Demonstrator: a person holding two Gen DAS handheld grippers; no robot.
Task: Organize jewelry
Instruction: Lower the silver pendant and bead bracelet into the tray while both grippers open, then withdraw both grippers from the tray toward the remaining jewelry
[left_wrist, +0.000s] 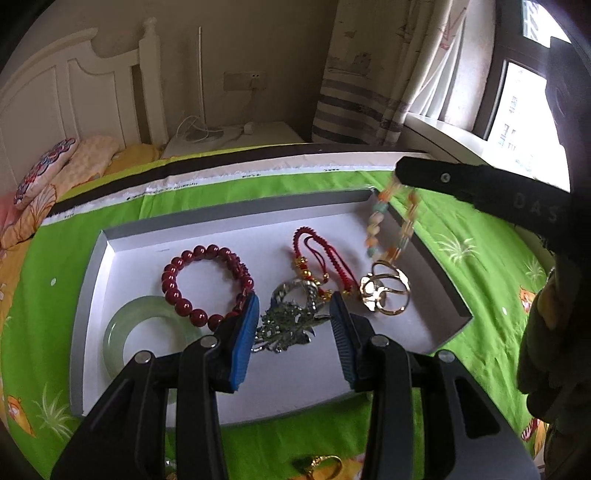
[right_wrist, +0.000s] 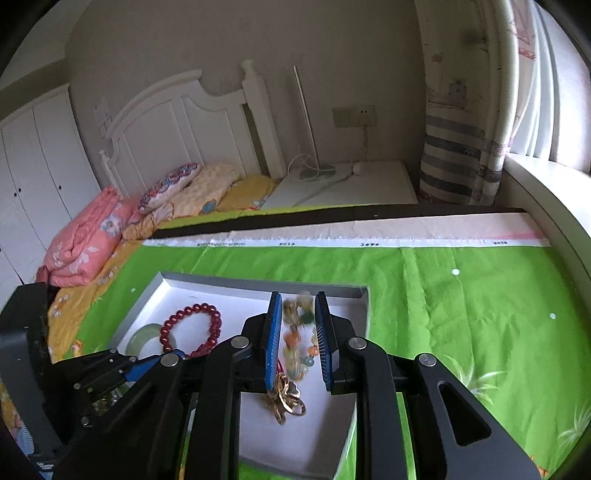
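Blue-padded fingers (left_wrist: 243, 343) of the left gripper (left_wrist: 293, 338) are standing apart above a silver brooch (left_wrist: 291, 317), not touching it, inside the white tray (left_wrist: 229, 216) on the green cloth (left_wrist: 461, 236). Beside it, the right gripper (right_wrist: 298, 339) is carrying a pastel bead bracelet (left_wrist: 388, 225), dangling blurred over the tray's far corner; whether its fingers are pinching it, I cannot tell. Lying in the tray are a red bead bracelet (left_wrist: 207, 280), jade bangle (left_wrist: 147, 332), red cord (left_wrist: 317, 258) and gold ring piece (left_wrist: 386, 291).

headboard (right_wrist: 192, 122) white | pink quilt (right_wrist: 86, 240) folded on bed | striped curtain (right_wrist: 454, 162) | wall socket (right_wrist: 354, 115)
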